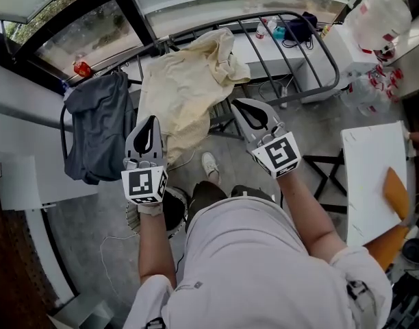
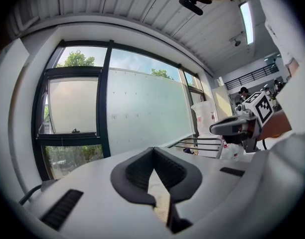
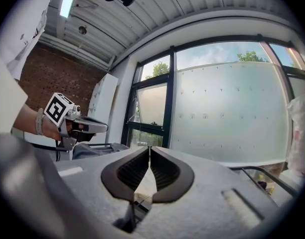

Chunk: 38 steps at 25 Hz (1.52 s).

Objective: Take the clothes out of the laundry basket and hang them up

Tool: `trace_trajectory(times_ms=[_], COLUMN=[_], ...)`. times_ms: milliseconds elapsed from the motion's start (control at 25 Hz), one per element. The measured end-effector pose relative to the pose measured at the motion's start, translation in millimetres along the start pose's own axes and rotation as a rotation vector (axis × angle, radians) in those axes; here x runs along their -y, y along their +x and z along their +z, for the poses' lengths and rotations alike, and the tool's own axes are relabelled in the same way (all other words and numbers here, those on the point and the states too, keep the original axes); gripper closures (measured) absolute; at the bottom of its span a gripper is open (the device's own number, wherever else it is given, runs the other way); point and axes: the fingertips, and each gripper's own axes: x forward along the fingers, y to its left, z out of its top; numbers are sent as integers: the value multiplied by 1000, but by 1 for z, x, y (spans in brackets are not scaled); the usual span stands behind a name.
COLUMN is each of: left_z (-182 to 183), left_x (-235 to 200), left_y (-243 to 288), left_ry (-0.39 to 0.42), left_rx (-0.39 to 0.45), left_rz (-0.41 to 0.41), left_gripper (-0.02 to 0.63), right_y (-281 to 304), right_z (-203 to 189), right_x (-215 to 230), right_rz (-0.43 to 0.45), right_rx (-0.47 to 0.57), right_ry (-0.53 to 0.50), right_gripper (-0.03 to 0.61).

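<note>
Far left, a grey garment (image 1: 96, 125) hangs over the end of the drying rack (image 1: 312, 46). It is a smooth, thin knit, folded double and fairly flat.

The left gripper (image 1: 153, 120) is just right of it. Its jaws are fully together with nothing between the ribbed black pads, and it points level, short of the rack. Its own view confirms this: the pads meet and only window shows beyond (image 2: 153, 149).

Below it, by the person's feet, is a dark round container (image 1: 174, 211). We can't tell if that's the laundry basket.

In the centre, a cream garment (image 1: 185, 88) is draped over the rack's bars. It is soft woven cotton, heavily wrinkled, bunched at the top and sagging low in front.

The right gripper (image 1: 237, 104) is beside the cream garment's right edge but not touching it. It is also closed and empty (image 3: 149, 148).

The rack is thin dark metal tubing, and its right half is bare.

As we judge it, both pieces are up and the cream one needs spreading. To do that well:
- Open both sets of jaws and pinch the hem at two well-separated spots.
- Pull outward along the bars.
- Keep the grips shallow so the fabric doesn't wad up.
- Slide it toward the bare right bars so it clears the grey piece.
</note>
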Motion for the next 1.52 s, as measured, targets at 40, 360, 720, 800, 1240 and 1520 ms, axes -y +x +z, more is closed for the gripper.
trace_trajectory(times_ms=[40, 360, 720, 800, 1240, 1520], left_z=[3, 7, 1, -2, -14, -22], left_x=[6, 41, 52, 54, 67, 75], left_y=[-4, -28, -42, -42, -55, -63], left_ry=[-1, 17, 38, 37, 36, 34], left_rx=[9, 14, -14, -20, -49, -75], left_rz=[-9, -40, -60, -65, -69, -69], left_gripper=[612, 612, 612, 612, 612, 612], right_y=[-5, -38, -52, -52, -64, -77], right_z=[1, -4, -7, -4, -10, -13], right_x=[-4, -20, -36, -40, -49, -49], right_rz=[8, 17, 20, 34, 21, 5], right_rx=[4, 17, 43, 66, 43, 51], right_ry=[-2, 19, -20, -58, -38, -32], right_gripper=[563, 563, 563, 563, 563, 563])
